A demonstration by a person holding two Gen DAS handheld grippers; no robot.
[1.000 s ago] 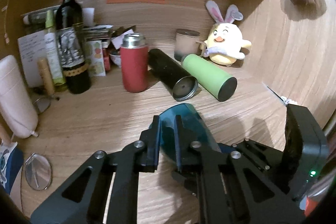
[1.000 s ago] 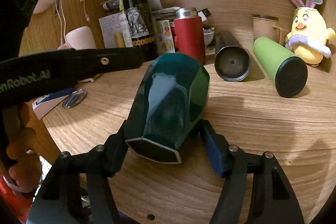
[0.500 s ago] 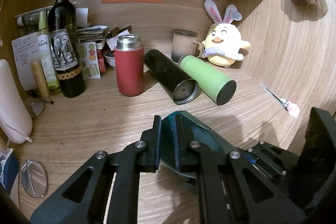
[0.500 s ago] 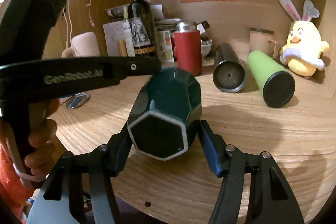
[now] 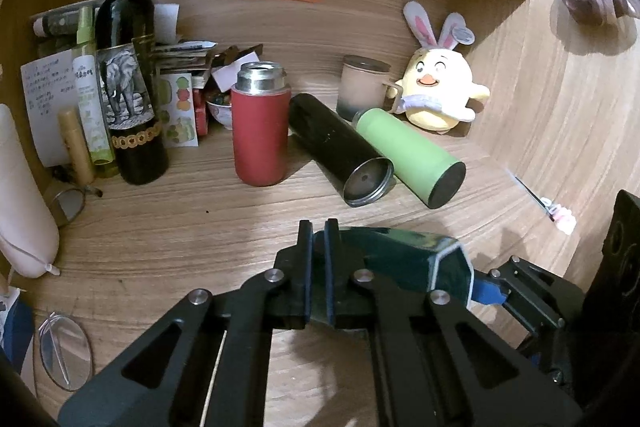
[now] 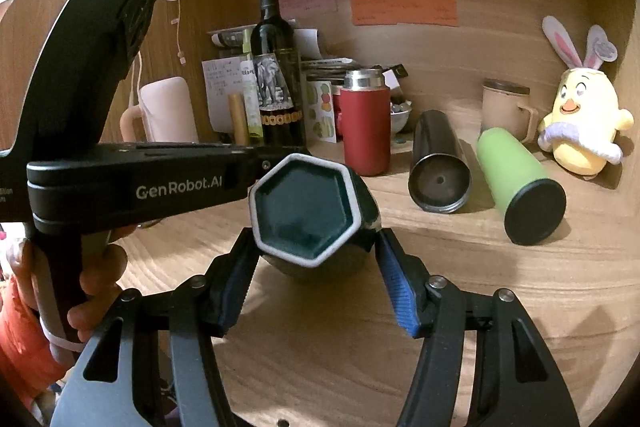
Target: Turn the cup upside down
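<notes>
The dark green hexagonal cup (image 6: 308, 211) with a white-edged six-sided end lies tilted above the wooden desk, that end turned toward the right wrist camera. My left gripper (image 5: 318, 267) is shut on the cup's rim wall (image 5: 384, 259) and holds it from the left. My right gripper (image 6: 316, 267) stands around the cup's body with its blue pads (image 6: 396, 287) a little apart from the cup on both sides, jaws open. The left gripper's black body (image 6: 132, 183) crosses the right wrist view.
Behind the cup stand a red flask (image 5: 260, 135), a wine bottle (image 5: 132, 83) and a lidded mug (image 5: 362, 87). A black flask (image 5: 340, 151) and a green flask (image 5: 408, 155) lie on their sides. A plush chick (image 5: 438, 95) sits at back right.
The cup has been rotated in the left gripper, so its white-edged hexagonal end now faces the right wrist camera. The right gripper's pads have come off the cup.
</notes>
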